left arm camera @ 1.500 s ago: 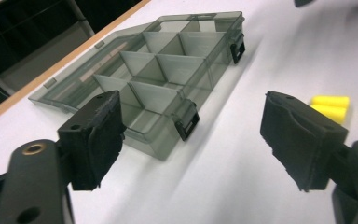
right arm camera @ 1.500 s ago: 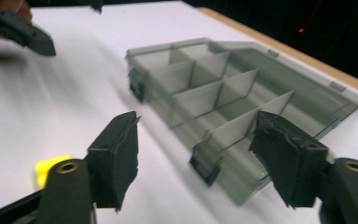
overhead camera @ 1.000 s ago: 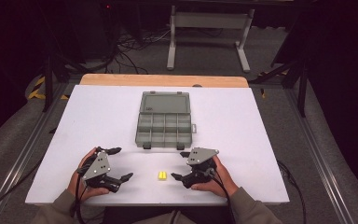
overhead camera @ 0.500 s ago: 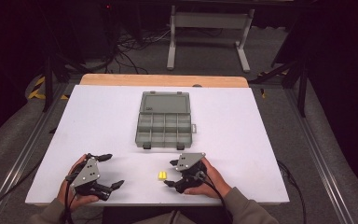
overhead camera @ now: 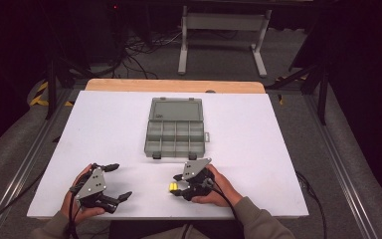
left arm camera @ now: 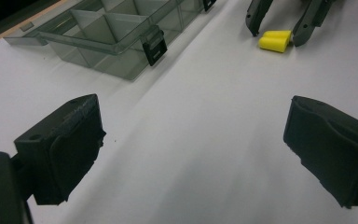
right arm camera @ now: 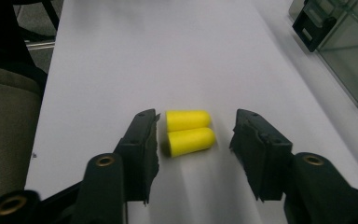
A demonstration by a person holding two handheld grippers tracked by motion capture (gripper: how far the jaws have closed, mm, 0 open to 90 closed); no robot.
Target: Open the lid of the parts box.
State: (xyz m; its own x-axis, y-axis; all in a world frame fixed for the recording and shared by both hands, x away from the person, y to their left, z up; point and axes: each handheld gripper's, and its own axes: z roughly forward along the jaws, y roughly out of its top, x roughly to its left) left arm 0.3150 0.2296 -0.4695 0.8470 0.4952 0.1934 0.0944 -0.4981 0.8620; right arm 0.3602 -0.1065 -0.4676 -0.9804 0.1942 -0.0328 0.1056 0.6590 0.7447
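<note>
No text, label, brand, number or sign could be read anywhere in these views. The grey compartment box (overhead camera: pixel 175 128), the yellow earplugs (right arm camera: pixel 188 132) and the white worktop (overhead camera: pixel 278 149) all showed plain, unmarked surfaces.

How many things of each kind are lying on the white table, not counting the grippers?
Yellow foam earplugs: 2
Grey plastic compartment box: 1
Total: 3
</note>
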